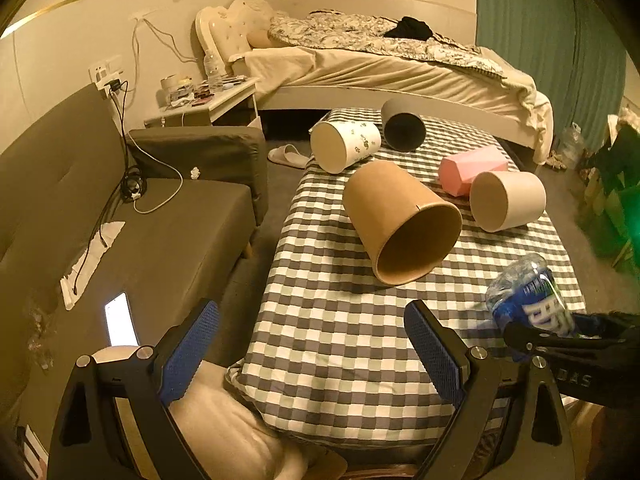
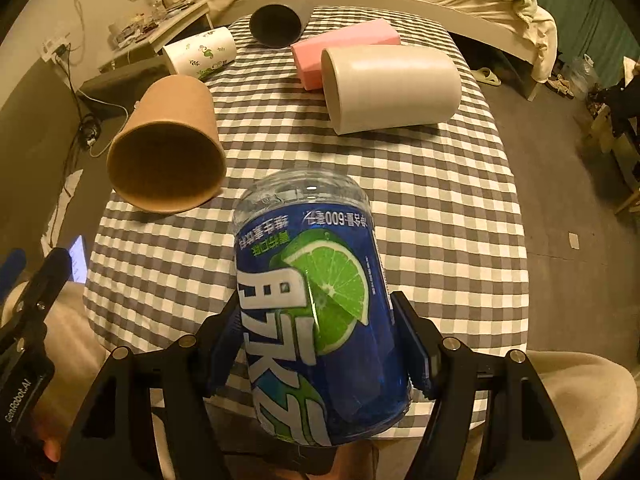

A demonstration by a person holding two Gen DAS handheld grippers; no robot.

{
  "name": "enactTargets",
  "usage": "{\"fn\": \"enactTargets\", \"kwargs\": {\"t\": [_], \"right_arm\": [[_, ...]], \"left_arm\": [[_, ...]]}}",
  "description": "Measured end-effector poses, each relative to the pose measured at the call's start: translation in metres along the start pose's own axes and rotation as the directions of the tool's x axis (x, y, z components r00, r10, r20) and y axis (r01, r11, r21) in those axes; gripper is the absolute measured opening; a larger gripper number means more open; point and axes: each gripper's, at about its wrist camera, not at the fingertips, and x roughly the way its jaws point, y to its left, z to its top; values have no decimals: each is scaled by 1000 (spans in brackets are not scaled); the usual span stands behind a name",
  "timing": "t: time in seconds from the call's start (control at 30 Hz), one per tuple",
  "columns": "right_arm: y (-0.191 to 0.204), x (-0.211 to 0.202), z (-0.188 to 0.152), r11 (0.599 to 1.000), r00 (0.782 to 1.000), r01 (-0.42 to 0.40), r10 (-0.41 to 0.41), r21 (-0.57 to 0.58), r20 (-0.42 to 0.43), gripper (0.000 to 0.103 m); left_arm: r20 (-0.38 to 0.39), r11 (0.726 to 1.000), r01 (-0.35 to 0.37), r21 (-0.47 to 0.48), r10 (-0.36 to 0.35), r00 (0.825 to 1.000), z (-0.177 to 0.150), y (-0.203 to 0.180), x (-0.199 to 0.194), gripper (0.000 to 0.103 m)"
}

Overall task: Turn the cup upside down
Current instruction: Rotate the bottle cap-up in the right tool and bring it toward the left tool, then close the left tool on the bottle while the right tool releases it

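Note:
Several cups lie on their sides on a checked tablecloth (image 1: 340, 340). A brown paper cup (image 1: 400, 220) (image 2: 168, 148) lies nearest, mouth toward me. Behind it are a white patterned cup (image 1: 346, 146) (image 2: 200, 54), a black cup (image 1: 402, 126) (image 2: 275, 24), a pink cup (image 1: 470, 170) (image 2: 344, 52) and a cream cup (image 1: 506, 200) (image 2: 392, 88). My left gripper (image 1: 312, 352) is open above the near table edge, holding nothing. My right gripper (image 2: 320, 356) is shut on a blue lime-label bottle (image 2: 312, 300) (image 1: 528, 300), held over the table's near right.
A grey sofa (image 1: 140, 220) with a lit phone (image 1: 120, 320) and cables stands left of the table. A bedside table (image 1: 208, 100) and a bed (image 1: 380, 60) lie beyond. A slipper (image 1: 286, 156) is on the floor. Clutter fills the far right.

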Motion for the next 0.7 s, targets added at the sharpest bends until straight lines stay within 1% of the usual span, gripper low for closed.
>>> {"fn": "enactTargets", "kwargs": {"t": [0.03, 0.07, 0.13, 0.2, 0.33, 0.43, 0.47, 0.5, 0.57, 0.63, 0.7], "right_arm": [[0, -2, 0, 1000, 1000, -3, 3, -4, 5, 77], [-1, -10, 0, 1000, 1000, -9, 10, -16, 24, 81], [-4, -22, 1, 999, 998, -19, 21, -30, 54, 82], [-12, -39, 2, 999, 995, -35, 38, -40, 97, 87], [-34, -63, 5, 998, 987, -37, 44, -46, 155, 88], [-61, -77, 3, 999, 976, 15, -4, -46, 220, 88], [-64, -78, 4, 998, 973, 33, -22, -47, 232, 88], [-74, -80, 3, 997, 965, 64, -50, -46, 257, 88], [-87, -80, 2, 996, 956, 86, -72, -36, 284, 88], [-102, -77, 1, 996, 950, 85, -76, -17, 304, 88], [-115, -70, 0, 998, 952, 71, -67, -1, 298, 88]], "left_arm": [[-7, 1000, -2, 5, 2, 1000, 0, -2, 1, 96], [-13, 1000, -1, 7, 1, 1000, 0, -4, 1, 96], [-33, 1000, 30, 3, -30, 999, 0, -9, 0, 96], [-38, 998, 55, -6, -56, 998, 1, -15, -4, 96], [-53, 997, 80, 24, -78, 996, 4, -39, -12, 96], [-80, 994, 104, 43, -100, 992, 8, -60, -13, 96], [-95, 993, 110, 53, -104, 990, 10, -69, -13, 96], [-107, 992, 113, 62, -106, 989, 11, -78, -12, 96], [-130, 989, 127, 78, -117, 985, 13, -93, -8, 96], [-146, 987, 139, 85, -126, 981, 17, -105, -5, 96], [-167, 984, 155, 84, -140, 976, 20, -116, 0, 96]]}}
